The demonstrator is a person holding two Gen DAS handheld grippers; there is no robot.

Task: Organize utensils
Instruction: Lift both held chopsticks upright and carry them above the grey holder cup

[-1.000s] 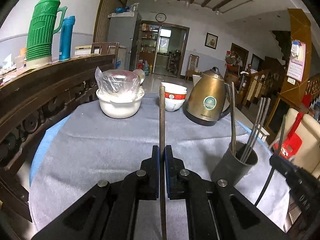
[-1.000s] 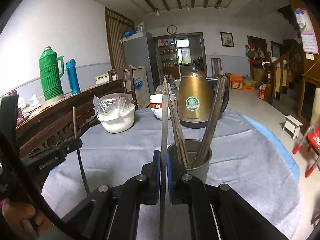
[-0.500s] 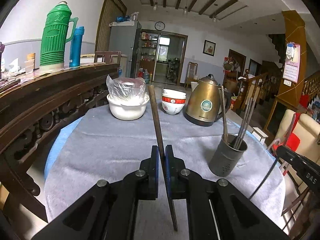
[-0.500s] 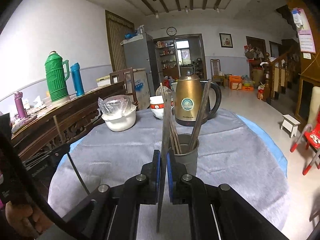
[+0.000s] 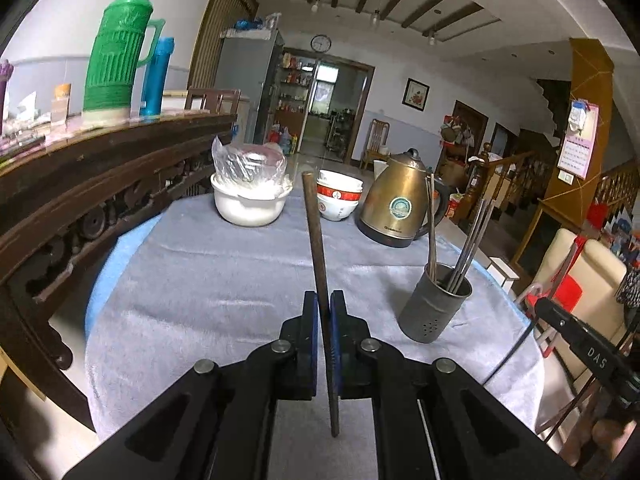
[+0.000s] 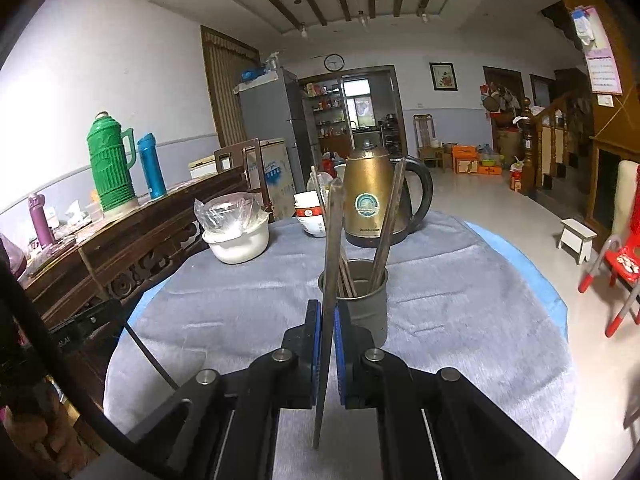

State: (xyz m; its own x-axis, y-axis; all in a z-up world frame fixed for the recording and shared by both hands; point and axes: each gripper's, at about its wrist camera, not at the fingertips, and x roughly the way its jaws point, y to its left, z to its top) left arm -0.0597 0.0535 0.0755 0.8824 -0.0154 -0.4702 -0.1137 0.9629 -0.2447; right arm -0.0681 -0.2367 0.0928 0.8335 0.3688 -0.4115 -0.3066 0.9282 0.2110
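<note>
My left gripper (image 5: 324, 300) is shut on a dark brown chopstick (image 5: 314, 232) that stands nearly upright, above the grey tablecloth. The grey metal utensil holder (image 5: 436, 304) with several chopsticks stands to its right. My right gripper (image 6: 328, 308) is shut on a grey chopstick (image 6: 332, 240), held upright just in front of the same holder (image 6: 362, 300). The left gripper also shows at the left edge of the right wrist view (image 6: 88, 320), and the right gripper at the right edge of the left wrist view (image 5: 580, 344).
On the round table (image 5: 200, 272) stand a gold kettle (image 5: 400, 204), stacked red-banded bowls (image 5: 338, 200) and a white bowl with a plastic bag (image 5: 250, 196). A dark carved sideboard (image 5: 80, 184) with a green thermos runs along the left. A red chair (image 6: 616, 264) stands at the right.
Both grippers have pulled back and up from the table with their chopsticks; the holder and kettle look smaller and farther. The left chopstick now tilts slightly left.
</note>
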